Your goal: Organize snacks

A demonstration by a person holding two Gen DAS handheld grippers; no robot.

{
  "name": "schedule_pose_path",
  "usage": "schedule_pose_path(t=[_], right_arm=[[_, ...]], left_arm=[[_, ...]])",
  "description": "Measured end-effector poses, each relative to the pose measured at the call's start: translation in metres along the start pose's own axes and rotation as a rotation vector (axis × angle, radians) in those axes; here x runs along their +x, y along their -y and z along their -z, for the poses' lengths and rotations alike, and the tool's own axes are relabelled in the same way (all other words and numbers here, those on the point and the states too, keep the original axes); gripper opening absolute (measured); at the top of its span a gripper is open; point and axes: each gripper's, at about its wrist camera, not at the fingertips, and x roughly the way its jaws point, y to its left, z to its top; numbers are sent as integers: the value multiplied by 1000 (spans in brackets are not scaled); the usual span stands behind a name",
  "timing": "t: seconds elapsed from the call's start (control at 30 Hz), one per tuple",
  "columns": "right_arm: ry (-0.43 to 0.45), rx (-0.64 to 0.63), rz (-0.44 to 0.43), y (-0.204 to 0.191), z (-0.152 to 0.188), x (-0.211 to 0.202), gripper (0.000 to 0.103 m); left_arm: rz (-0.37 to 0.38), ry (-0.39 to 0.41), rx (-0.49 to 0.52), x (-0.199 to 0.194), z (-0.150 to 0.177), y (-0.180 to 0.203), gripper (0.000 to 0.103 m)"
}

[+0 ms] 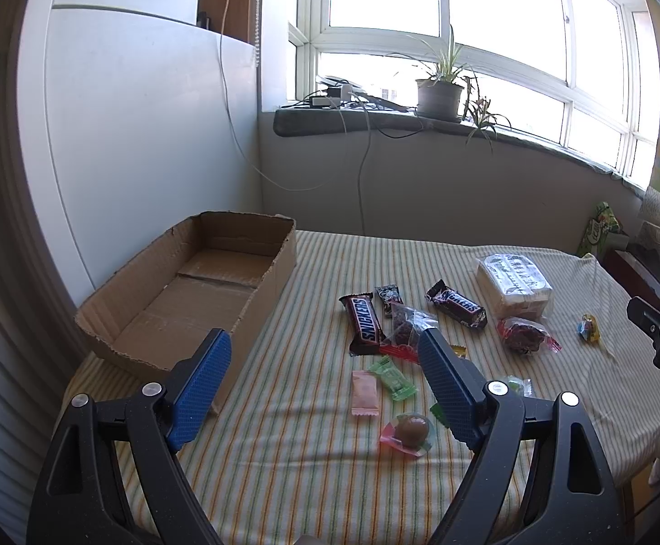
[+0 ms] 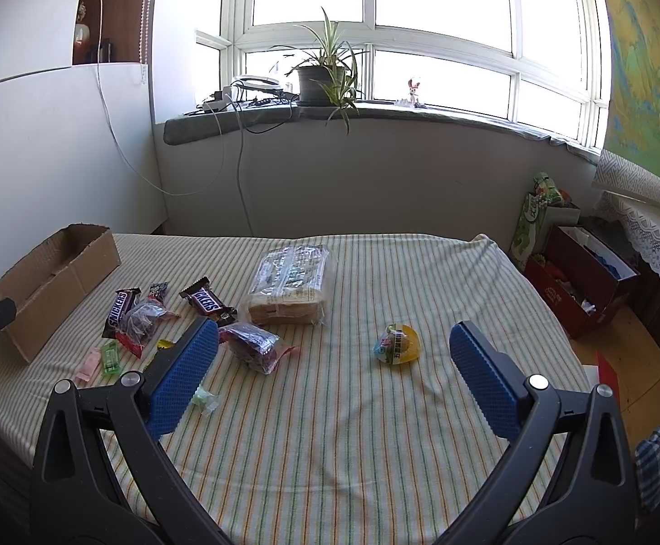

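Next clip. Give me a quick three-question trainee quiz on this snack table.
1. True or false: the cardboard box already holds snacks.
2. How many Snickers bars lie on the cloth? A) one B) two C) four
3. Fill in: the yellow candy lies apart from the pile, ahead of the ____ gripper.

Key: 1 false, it is empty. 2 B, the second bar lies by the bread pack. 3 right; the left gripper is open too.

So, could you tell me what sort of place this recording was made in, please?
Most likely a room in a home: a table under a striped cloth strewn with snacks, a potted plant on the windowsill, and a lace-trimmed cloth on furniture to the right.
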Motion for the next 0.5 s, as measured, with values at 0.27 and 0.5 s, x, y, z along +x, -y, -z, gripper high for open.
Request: schedule_pose_path(t=[0.27,0.5], right_arm=[[-1,3,-2,0,1,1,103],[-2,2,-4,0,2,2,103]], left_arm=[[-1,-2,1,1,0,1,84],[0,-2,-1,1,1,1,84]])
